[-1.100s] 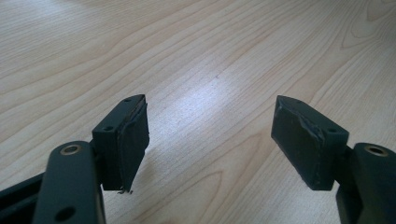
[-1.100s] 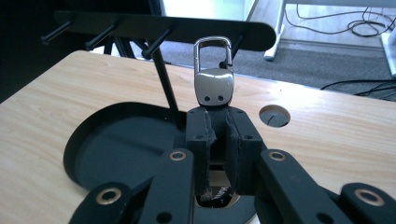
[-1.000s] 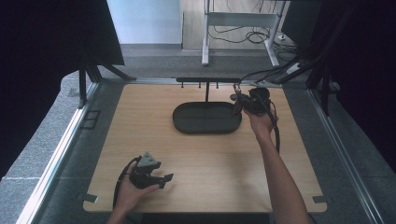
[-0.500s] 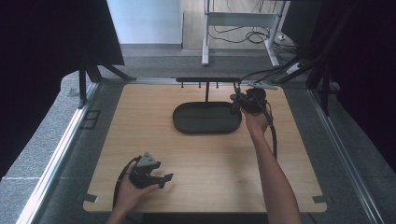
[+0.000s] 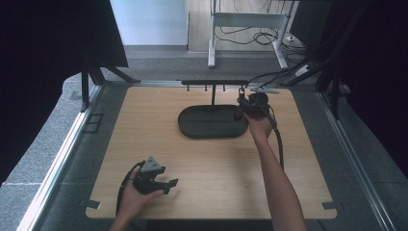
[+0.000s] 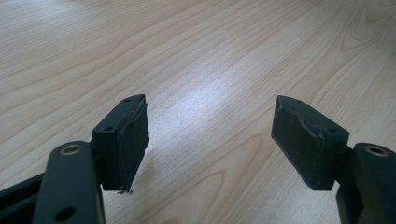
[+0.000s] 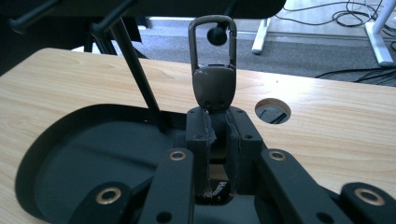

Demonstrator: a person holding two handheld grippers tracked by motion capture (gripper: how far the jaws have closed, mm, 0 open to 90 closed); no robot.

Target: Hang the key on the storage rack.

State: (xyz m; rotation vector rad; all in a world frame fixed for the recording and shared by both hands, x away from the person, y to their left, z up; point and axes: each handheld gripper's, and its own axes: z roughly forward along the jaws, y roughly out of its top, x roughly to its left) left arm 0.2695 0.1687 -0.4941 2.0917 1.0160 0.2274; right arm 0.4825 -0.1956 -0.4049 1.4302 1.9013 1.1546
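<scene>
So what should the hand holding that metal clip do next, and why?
Probably ease the right tool forward a touch so the clip's loop slides onto the ball-tipped peg of the hanger stand. The tool is shut on the clip, held upright, and the peg's tip already shows through the loop.

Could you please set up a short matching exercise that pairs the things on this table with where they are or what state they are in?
Things:
1. left gripper
2. right gripper
3. key clip
4. black tray

States:
a. oval, beneath the hook rack
b. clamped, loop upward
c. open above bare wood
d. shut on a metal piece

Pairs: 1-c, 2-d, 3-b, 4-a
</scene>
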